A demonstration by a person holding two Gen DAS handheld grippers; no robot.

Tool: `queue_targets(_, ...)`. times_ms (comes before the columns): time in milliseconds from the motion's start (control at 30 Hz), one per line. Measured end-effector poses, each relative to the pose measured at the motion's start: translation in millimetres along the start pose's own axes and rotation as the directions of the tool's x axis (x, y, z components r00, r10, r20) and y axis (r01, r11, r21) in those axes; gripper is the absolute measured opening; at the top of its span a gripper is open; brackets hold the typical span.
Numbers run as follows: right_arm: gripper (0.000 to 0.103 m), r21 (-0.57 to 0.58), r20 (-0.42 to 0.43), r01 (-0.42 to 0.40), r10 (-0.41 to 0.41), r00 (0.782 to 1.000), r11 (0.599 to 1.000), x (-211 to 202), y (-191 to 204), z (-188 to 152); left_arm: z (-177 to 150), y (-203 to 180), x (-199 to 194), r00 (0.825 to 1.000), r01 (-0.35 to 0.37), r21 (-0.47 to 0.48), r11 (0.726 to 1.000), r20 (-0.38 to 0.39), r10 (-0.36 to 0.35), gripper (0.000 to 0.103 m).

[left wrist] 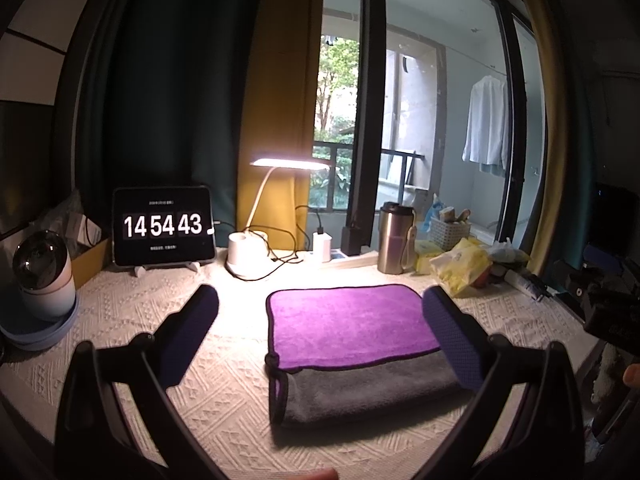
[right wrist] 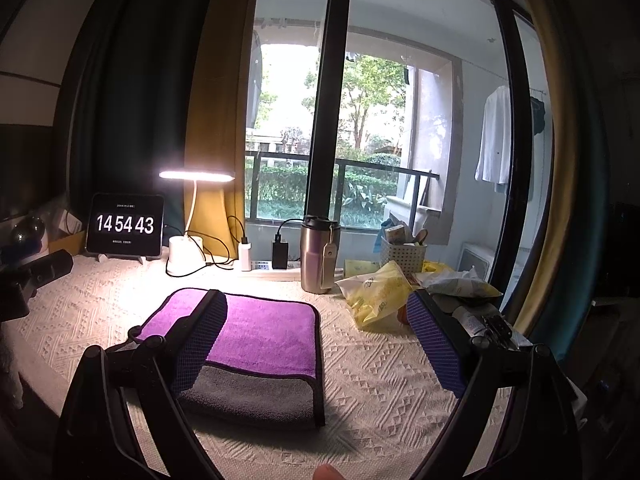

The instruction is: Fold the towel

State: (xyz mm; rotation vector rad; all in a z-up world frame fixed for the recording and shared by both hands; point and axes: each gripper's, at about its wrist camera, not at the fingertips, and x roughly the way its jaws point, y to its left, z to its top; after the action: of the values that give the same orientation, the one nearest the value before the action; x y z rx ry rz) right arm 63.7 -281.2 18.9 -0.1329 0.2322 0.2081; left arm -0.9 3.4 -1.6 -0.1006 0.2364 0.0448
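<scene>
A folded towel (left wrist: 352,328), purple on top with a grey layer showing at its near edge, lies flat on the cream textured tablecloth (left wrist: 232,392). It also shows in the right wrist view (right wrist: 264,336). My left gripper (left wrist: 320,312) is open and empty, held above the cloth, its right finger over the towel's right edge. My right gripper (right wrist: 316,324) is open and empty, its left finger over the towel's left part. The right gripper's body shows at the right edge of the left wrist view (left wrist: 608,308).
At the table's back stand a tablet clock (left wrist: 162,226), a lit desk lamp (left wrist: 248,248), chargers with cables (left wrist: 322,246), a steel tumbler (left wrist: 394,238), a basket (left wrist: 450,232) and yellow bags (left wrist: 460,264). A white device (left wrist: 46,276) stands at the left.
</scene>
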Motion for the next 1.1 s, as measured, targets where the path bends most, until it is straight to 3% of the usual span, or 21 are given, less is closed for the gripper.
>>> queue_targets(1100,0.093,0.007,-0.013,0.001,-0.001,1.000,1.000,0.7,1.9,0.2,-0.6,-1.9,-1.5,1.000,-0.003,0.002,1.000,0.004,0.003,0.103)
